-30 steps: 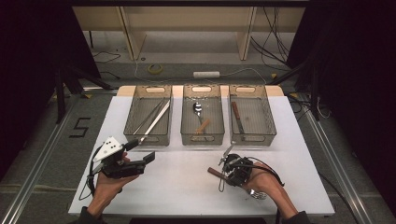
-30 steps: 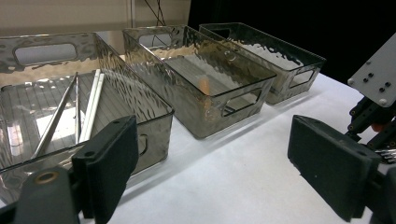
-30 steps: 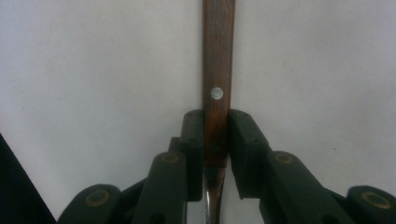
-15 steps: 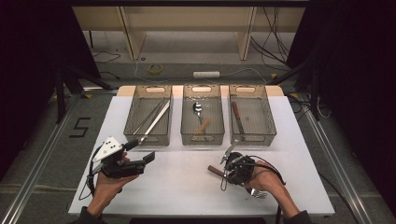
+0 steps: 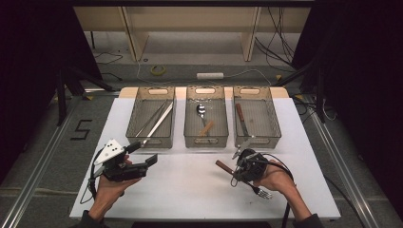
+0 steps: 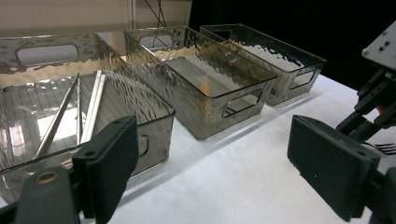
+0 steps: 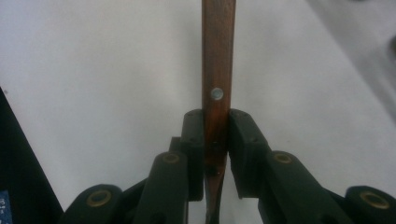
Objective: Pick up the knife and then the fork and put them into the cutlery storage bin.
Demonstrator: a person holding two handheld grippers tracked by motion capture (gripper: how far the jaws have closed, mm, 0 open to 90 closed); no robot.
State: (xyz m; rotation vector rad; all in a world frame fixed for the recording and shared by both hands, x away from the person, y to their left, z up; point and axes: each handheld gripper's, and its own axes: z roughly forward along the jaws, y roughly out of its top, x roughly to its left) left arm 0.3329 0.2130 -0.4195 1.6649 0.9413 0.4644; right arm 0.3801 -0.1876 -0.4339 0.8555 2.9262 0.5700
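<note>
My right gripper (image 5: pixel 239 170) is shut on a fork, gripping its brown wooden handle (image 5: pixel 222 166), which sticks out to the left just above the white table. The fork's metal tines (image 5: pixel 260 192) show behind the hand. In the right gripper view both pads of my right gripper (image 7: pixel 215 140) press on the riveted handle (image 7: pixel 218 56). My left gripper (image 5: pixel 144 153) is held at the table's left front, open, with nothing between its jaws. In the left gripper view its black jaws (image 6: pixel 219 168) stand wide apart and point at the bins.
Three clear bins stand in a row at the back: the left bin (image 5: pixel 133 118) holds long metal tongs (image 5: pixel 157 122), the middle bin (image 5: pixel 190 118) a spoon (image 5: pixel 201 110), the right bin (image 5: pixel 272 118) a brown-handled knife (image 5: pixel 240 116). The white table (image 5: pixel 190 190) ends close to the hands.
My right gripper has risen a little and shifted toward the bins with the fork in it. The left gripper has stayed in place.
</note>
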